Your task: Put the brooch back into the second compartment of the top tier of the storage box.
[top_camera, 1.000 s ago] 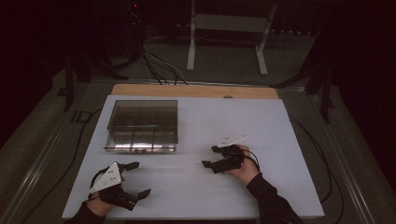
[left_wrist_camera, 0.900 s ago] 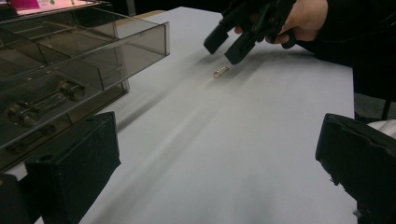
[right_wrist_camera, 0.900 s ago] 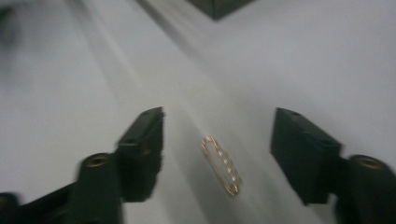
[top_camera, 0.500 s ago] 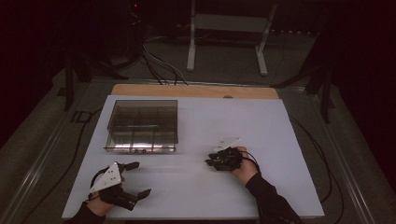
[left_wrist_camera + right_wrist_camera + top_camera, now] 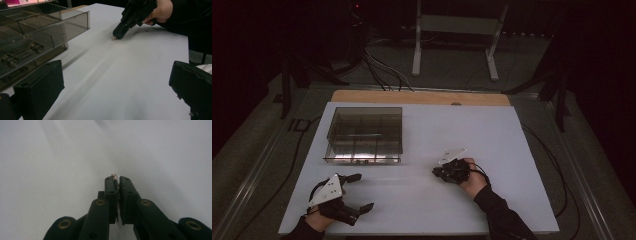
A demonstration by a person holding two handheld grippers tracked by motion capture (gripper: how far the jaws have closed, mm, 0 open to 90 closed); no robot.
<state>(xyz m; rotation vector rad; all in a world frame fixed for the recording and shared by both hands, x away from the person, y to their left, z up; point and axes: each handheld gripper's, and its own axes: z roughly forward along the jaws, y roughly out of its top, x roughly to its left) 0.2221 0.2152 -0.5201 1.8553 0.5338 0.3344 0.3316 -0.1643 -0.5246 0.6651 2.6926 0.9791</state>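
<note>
Left gripper (image 5: 357, 192) low over the tabletop's (image 5: 512, 145) near-left corner, jaws wide, nothing between them. Clear box (image 5: 364, 135) beyond. Right gripper (image 5: 438, 172) tilted tip-down mid-tabletop, jaws pinched on a small metal ring (image 5: 114, 176) at the surface.

Right gripper (image 5: 116, 178), fingers (image 5: 110, 185) pinching small metal ring (image 5: 114, 176), over white table (image 5: 50, 170)

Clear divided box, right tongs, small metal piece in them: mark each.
clear divided box (image 5: 364, 135): high view, its top face.
right tongs (image 5: 116, 180): right gripper view, midway between the shut tips.
small metal piece (image 5: 114, 175): right gripper view, the bit protruding past the tips.
</note>
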